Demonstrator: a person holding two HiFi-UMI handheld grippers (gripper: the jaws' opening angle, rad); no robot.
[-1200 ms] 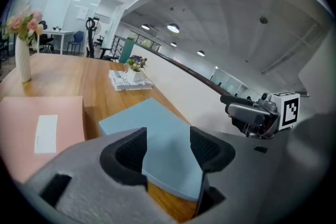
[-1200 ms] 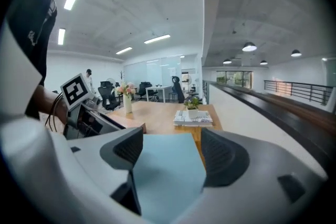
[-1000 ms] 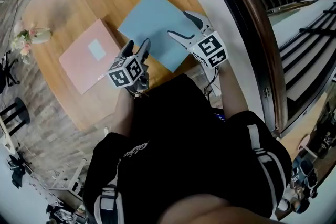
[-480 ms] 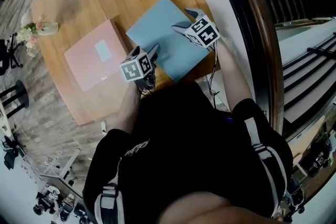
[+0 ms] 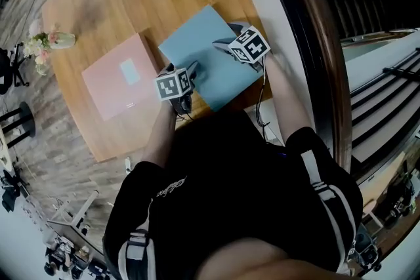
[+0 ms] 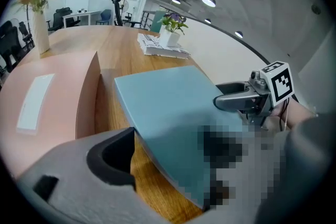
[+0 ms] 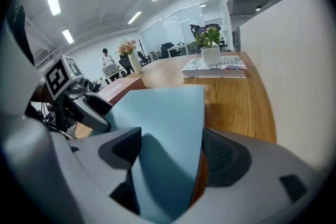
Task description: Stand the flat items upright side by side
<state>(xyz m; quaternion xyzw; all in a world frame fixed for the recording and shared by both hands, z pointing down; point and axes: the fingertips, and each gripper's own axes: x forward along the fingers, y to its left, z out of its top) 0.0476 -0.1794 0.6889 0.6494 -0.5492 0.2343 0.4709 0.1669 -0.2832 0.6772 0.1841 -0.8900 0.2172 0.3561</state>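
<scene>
Both grippers come down onto the blue flat item (image 5: 205, 52). The left hand-held gripper (image 5: 191, 71), its jaws just opening, now has the item's near corner between them. The right hand-held gripper (image 5: 220, 44) now straddles its right edge.

Black top (image 5: 223, 167), sleeves stopping short of forearms; pale script print (image 5: 172, 188) near left shoulder. Grey-white bands (image 5: 326, 197) over both shoulders, maybe straps, hard to tell from above. My left gripper (image 5: 189, 73): grey moulded shell, black foam pad (image 6: 111, 157), white cube (image 5: 172, 84) with black square markers. Right gripper (image 5: 225, 36): same grey, dark ribbed pad (image 7: 224, 157), matching cube (image 5: 251, 46), thin dark cable (image 5: 262, 105) trailing off it.
</scene>
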